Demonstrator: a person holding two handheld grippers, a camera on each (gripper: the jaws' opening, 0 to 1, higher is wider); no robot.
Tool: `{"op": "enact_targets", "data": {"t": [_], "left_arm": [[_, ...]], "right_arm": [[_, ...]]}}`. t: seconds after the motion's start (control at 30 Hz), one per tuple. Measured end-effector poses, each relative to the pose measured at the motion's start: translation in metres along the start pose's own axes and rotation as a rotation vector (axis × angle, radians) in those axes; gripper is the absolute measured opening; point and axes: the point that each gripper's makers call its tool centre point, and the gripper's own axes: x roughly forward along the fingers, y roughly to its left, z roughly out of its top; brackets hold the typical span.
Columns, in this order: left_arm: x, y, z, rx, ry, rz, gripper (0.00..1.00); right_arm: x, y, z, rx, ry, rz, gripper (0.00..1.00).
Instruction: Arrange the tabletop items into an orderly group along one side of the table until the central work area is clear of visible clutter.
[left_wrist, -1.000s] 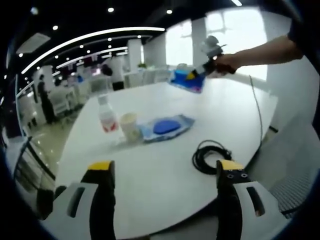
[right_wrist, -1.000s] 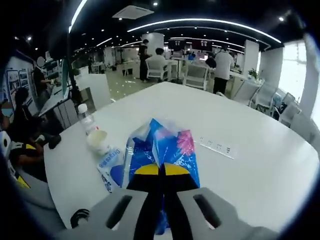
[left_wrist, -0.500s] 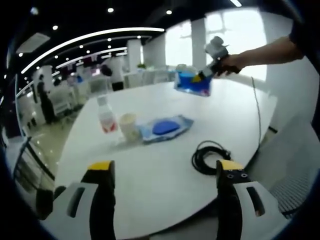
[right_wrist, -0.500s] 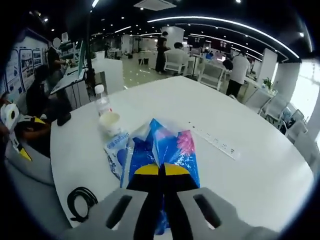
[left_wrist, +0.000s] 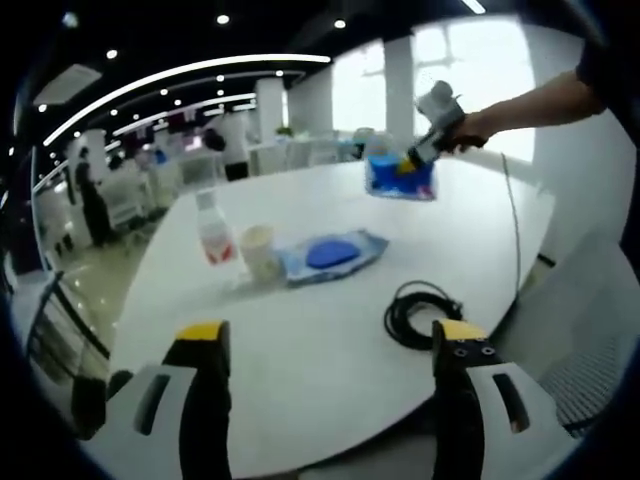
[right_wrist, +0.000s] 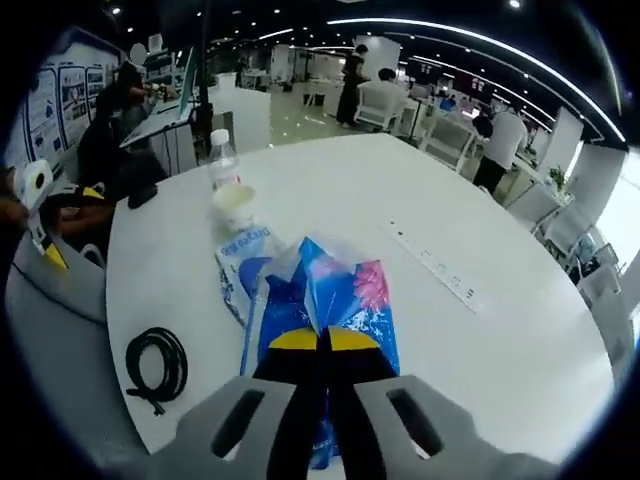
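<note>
The right tool (right_wrist: 322, 340) is clamped on a blue packet (right_wrist: 325, 300) with a pink patch, its yellow-tipped jaws pressed together over the packet's near edge. In the left gripper view the same blue packet (left_wrist: 400, 177) is seen held in the air above the far part of the white worktop (left_wrist: 330, 340), gripped by the right tool (left_wrist: 412, 160), which is carried by a hand (left_wrist: 475, 125) reaching in from the right.

The left tool (left_wrist: 330, 345) is held with its jaws wide apart and nothing between them, over the near edge of the worktop.

A flat blue wipes pack (left_wrist: 333, 253) lies near the middle of the worktop and serves as the landmark. Just to its left, touching or almost touching it, a pale paper cup (left_wrist: 258, 250) stands upright. Left of the cup and a little further back, a clear bottle (left_wrist: 213, 228) with a red label and white cap stands upright. Nearer than the wipes pack and to its right, well apart from it, a coiled black cable (left_wrist: 418, 312) lies flat. In the right gripper view a long power strip (right_wrist: 438, 268) is seen set into the worktop, beyond the held packet.

Office chairs and several people are seen behind the worktop.
</note>
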Motion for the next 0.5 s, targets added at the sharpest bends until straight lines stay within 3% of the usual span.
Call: {"op": "enact_targets", "data": {"t": [0.5], "left_arm": [[-0.001,0.002,-0.004,0.002,0.018,0.002,0.79]], "right_arm": [[0.007,-0.004,-0.034,-0.130,0.098,0.023,0.00]]}}
